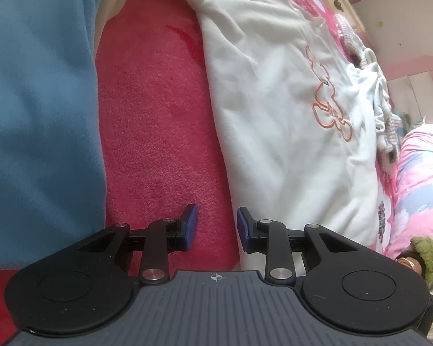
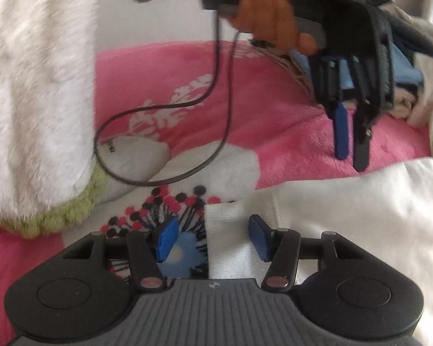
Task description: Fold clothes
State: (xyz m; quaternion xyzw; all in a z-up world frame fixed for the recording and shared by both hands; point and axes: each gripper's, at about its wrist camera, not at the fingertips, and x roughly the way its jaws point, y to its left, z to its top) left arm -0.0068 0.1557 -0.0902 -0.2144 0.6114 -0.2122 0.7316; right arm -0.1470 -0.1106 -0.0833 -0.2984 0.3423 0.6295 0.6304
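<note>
A cream sweatshirt [image 1: 274,92] with an orange outline print lies spread on the pink bedspread [image 1: 158,121], running from top centre to lower right. My left gripper [image 1: 217,226] hangs open over the blanket, right at the sweatshirt's near edge, with nothing between its blue pads. In the right wrist view the sweatshirt [image 2: 360,216] fills the lower right, and its ribbed hem [image 2: 230,239] lies between the open pads of my right gripper [image 2: 213,238], not clamped. The left gripper [image 2: 350,147] shows there too, pointing down at the garment's far edge, held by a hand [image 2: 271,20].
A blue garment [image 1: 37,115] covers the left of the left wrist view. Crumpled white clothes [image 1: 372,92] and a floral quilt [image 1: 424,178] lie at the right. A fuzzy white sleeve with a green cuff [image 2: 34,115] hangs at left. A black cable [image 2: 216,115] loops over the bedspread. Folded clothes [image 2: 409,86] are stacked behind.
</note>
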